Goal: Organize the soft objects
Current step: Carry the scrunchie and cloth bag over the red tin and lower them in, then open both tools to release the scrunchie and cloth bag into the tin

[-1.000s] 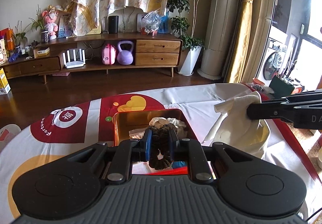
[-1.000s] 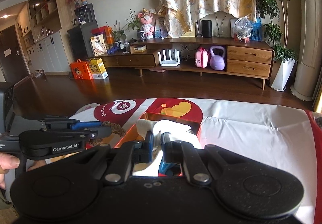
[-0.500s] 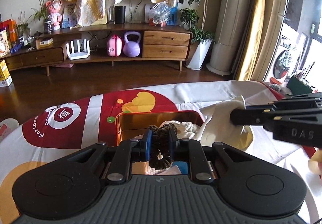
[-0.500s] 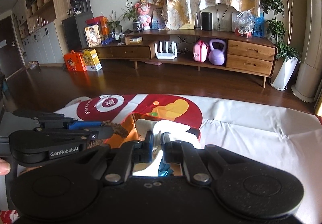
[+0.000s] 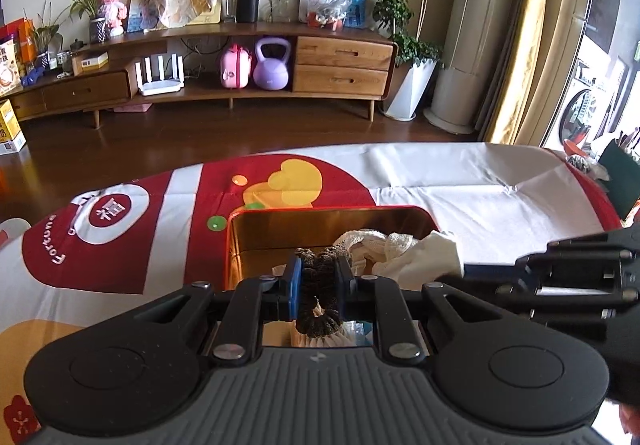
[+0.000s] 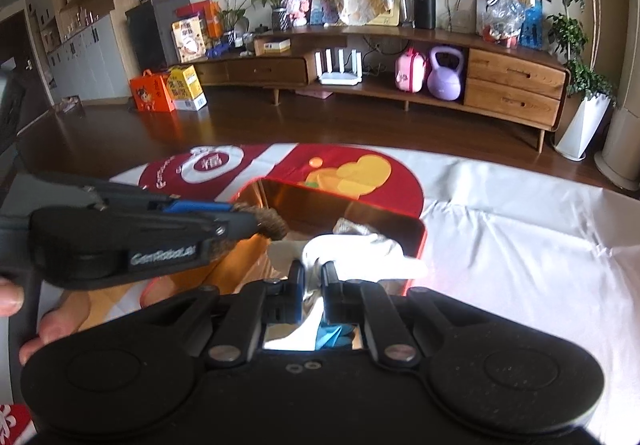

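Note:
A gold-lined tin box with a red rim stands on the table. My left gripper is shut on a dark brown scrunchie, held just over the box's near side. My right gripper is shut on a white cloth that drapes into the box; the same cloth shows at the right gripper's tip in the left wrist view. A pale lacy fabric lies inside the box. In the right wrist view the left gripper reaches in from the left with the scrunchie.
The table wears a white cloth with red and yellow prints. Something blue lies under the white cloth near the right gripper's fingers. A hand holds the left gripper. Beyond the table's far edge lie a wooden floor and a long sideboard.
Both grippers have sunk toward the tin box, carrying scrunchie and white cloth. The right gripper's cloth, earlier hanging high beside the box, now reaches into it.

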{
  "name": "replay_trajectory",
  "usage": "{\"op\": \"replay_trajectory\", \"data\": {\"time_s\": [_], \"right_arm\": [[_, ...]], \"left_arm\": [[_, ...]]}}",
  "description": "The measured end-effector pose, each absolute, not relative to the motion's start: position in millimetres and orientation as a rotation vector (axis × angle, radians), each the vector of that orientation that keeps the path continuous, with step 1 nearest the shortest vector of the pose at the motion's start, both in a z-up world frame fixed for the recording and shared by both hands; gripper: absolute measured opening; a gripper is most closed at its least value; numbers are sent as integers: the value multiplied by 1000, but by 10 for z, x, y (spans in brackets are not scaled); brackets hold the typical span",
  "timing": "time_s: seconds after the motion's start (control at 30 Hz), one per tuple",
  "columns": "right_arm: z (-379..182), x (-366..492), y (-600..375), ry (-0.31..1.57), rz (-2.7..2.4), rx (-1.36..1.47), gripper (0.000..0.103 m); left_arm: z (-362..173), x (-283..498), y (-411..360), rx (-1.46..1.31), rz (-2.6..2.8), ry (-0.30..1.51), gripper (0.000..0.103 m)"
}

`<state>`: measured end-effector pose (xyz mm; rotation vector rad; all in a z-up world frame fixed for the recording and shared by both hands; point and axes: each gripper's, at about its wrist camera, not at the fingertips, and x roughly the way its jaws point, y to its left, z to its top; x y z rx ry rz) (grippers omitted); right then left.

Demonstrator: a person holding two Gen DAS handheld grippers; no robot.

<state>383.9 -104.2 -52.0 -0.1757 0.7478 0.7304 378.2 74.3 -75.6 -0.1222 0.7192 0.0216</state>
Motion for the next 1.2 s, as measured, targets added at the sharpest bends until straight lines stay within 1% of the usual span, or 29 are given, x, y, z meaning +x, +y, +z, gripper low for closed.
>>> {"op": "replay_trajectory", "data": {"time_s": [0.5, 0.67, 0.9, 1.1, 1.17, 1.2], "right_arm": [[-820, 3898, -1003, 822, 704, -169, 9], [-852, 3877, -1010, 829, 690, -162, 17], [-844, 3839, -1024, 840, 678, -163, 21], [-803, 3768, -1051, 835, 675, -167, 29], [-778, 3743, -1062, 830, 674, -170, 34], [-764, 3732, -1067, 826, 673, -172, 34]], "left_arm": [[-1062, 3946, 671, -131, -1, 782, 17], [-1130, 3962, 684, -153, -18, 816, 17], [-1144, 3919, 693, -178, -22, 842, 17], [-1110, 3862, 693, -176, -7, 858, 18], [-1089, 3837, 686, -170, -2, 858, 19], [-1077, 3822, 684, -167, 1, 855, 20]]}}
